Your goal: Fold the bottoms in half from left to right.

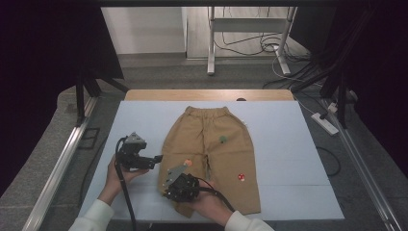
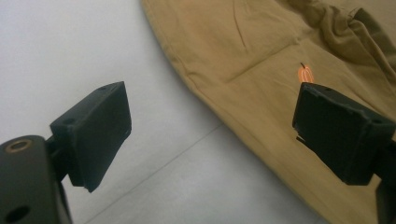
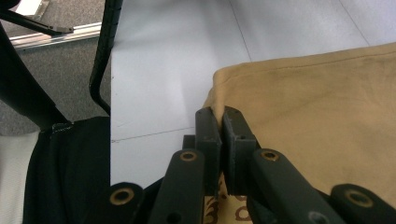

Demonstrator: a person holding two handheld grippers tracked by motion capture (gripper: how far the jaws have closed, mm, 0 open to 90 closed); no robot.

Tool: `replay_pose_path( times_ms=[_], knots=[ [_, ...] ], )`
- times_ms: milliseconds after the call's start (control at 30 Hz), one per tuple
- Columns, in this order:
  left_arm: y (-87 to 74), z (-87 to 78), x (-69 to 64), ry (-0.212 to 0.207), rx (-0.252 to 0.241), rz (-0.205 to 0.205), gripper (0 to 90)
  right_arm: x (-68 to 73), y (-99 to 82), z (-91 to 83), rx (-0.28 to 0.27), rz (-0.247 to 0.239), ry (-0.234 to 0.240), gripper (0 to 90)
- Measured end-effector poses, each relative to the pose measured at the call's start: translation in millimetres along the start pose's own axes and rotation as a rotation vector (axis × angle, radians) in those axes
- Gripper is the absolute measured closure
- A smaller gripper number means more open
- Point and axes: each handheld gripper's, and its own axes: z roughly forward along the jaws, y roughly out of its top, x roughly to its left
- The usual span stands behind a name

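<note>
Two grippers are seen at the near edge of a pale blue surface (image 1: 288, 144), on which a pair of tan trousers (image 1: 211, 149) is laid flat, waistband away from the person and legs toward them. In the high view the left gripper (image 1: 155, 158) is held in the left hand (image 1: 115, 174) just beside the outer edge of the trouser leg that lies on the left, over bare surface; how far its jaws are spread is hard to make out there. That is settled by the left gripper view, where the left gripper (image 2: 210, 126) is shown with its jaws set wide apart and nothing between them, the pale surface (image 2: 70, 46) under one jaw and the trousers (image 2: 243, 42) under the other, with a small orange embroidered motif (image 2: 305, 73) partly cut off by the jaw's top edge. Farther right in the high view, the right gripper (image 1: 168, 191) rests low on the same leg near its hem, its jaw tips hidden beneath its own body and the right hand (image 1: 209, 204). In the right gripper view the right gripper (image 3: 222, 116) is seen with jaws pressed together on a raised fold at the corner of the trousers (image 3: 317, 112). A green motif (image 1: 223, 139) and a red one (image 1: 241, 177) are visible from above, too small to be identified.
</note>
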Motion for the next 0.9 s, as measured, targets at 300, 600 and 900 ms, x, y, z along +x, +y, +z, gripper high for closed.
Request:
replay_pose_path(
  times_ms=[300, 600, 900],
  knots=[
    [12.6, 13.0, 5.1, -0.009, 0.023, -0.002, 11.5, 0.0, -0.5, 0.5, 0.003, 0.006, 0.004, 85.8],
    [22.0, 25.0, 10.6, -0.025, 0.028, -0.018, 12.1, 0.2, -0.8, 0.8, 0.003, 0.005, 0.004, 85.8],
    [33.8, 36.1, 18.5, -0.027, 0.031, -0.033, 12.9, 0.5, -1.0, 0.0, 0.008, 0.003, 0.002, 85.8]
  ],
)
